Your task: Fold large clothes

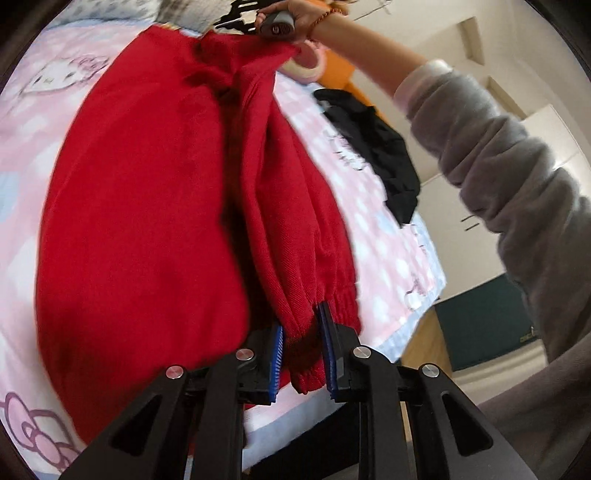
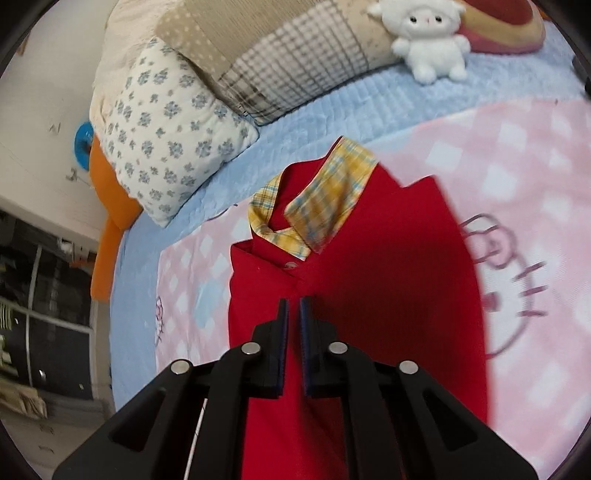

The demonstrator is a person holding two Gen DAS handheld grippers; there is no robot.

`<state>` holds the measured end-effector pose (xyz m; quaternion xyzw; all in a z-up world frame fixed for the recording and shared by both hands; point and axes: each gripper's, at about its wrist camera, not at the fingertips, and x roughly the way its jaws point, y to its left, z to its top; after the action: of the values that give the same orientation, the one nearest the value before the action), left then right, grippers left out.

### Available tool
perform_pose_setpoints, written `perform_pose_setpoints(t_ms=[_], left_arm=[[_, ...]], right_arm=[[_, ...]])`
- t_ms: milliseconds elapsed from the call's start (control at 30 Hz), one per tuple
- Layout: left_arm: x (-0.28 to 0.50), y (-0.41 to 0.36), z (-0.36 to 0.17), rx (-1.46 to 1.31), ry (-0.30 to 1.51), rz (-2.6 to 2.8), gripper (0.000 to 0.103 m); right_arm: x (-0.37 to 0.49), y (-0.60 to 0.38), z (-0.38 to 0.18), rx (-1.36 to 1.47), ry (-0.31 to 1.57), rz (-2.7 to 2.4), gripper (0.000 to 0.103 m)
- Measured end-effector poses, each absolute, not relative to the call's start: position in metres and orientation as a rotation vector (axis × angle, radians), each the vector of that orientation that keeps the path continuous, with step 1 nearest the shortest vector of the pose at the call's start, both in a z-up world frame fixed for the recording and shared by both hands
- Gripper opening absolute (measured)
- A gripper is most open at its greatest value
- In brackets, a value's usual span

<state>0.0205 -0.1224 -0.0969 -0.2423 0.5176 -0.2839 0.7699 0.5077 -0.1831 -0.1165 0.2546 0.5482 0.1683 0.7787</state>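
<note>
Working on a red jacket lying across the middle of the bed, over a pink blanket, collar pointing toward the head edge. Clamping the elastic cuff in the left claw, near the bed's side edge, with the sleeve stretching away over the jacket's body. Holding the right claw all but together just below the collar, seemingly pinching a thin fold of red cloth.

Risking, from here:
- Losing the cuff: gripping a thick, springy band with the jaws only partly around it, so any sharp tug along the sleeve is likely to be pulling it free.
- Dragging the whole jacket: pulling the sleeve taut between both claws is likely to be shifting the body, rumpling it and skewing the fold line.
- Dropping the fold at the right claw, thin cloth sliding easily out of a light pinch, or catching blanket along with it.
- Sweeping the sleeve toward the black garment nearer the side edge and tangling the two.

Showing only in the left view: the cuff grip, the right hand far up the sleeve, the black garment and a tape roll. Showing only in the right view: the plaid collar, a pillow and a plush toy at the head edge, while hiding the cuff entirely.
</note>
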Motion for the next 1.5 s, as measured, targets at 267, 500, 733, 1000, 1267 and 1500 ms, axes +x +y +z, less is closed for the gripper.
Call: perform_pose_setpoints(t_ms=[267,500,733,1000,1267,1500], left_arm=[[0.029,-0.116,-0.09,-0.53,1.122,-0.664,0.026],[0.034,-0.084,-0.041,-0.424,1.034,-0.635,0.03],[0.093,-0.057,-0.007,-0.32,0.968,-0.558,0.035],[0.281,-0.023,-0.04,-0.308,1.09,-0.423,0.04],[0.349,-0.018,-0.06,-0.361,1.066,-0.449,0.039],[0.338,-0.068,-0.06,-0.268,1.081,-0.596,0.04]], right_arm=[[0.493,-0.134,-0.088,0.318,1.139,0.534,0.036],[0.373,-0.208,-0.005,0.109,0.925,0.625,0.047],[0.311,-0.273,-0.086,0.03,0.946,0.395,0.045],[0.317,-0.224,-0.101,0.141,0.914,0.511,0.043],[0.33,-0.166,-0.145,0.05,1.054,0.569,0.043],[0.304,-0.196,-0.128,0.169,0.975,0.634,0.043]])
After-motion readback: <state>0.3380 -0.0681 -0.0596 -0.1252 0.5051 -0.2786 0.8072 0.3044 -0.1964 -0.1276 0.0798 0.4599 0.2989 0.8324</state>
